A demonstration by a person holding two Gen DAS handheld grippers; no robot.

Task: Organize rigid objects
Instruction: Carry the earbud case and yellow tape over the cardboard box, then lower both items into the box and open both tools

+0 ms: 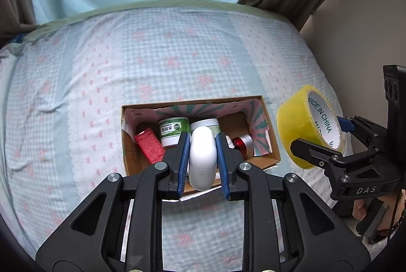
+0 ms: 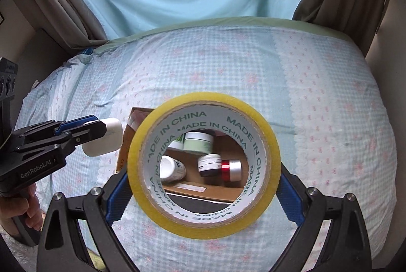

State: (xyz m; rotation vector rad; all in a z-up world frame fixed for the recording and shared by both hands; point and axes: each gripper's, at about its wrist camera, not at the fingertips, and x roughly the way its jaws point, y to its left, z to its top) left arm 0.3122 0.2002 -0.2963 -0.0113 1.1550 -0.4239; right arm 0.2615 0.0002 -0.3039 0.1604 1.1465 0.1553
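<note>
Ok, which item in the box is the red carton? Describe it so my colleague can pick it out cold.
Find the open cardboard box on the checked bedspread. At its left end, beside the green-labelled white jar, the red carton leans tilted. It is the only flat-sided rectangular item there; everything else in the box is a round jar or bottle.

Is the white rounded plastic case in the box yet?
Out. The white rounded plastic case is clamped in the left gripper, held above the open cardboard box rather than resting inside.
</note>
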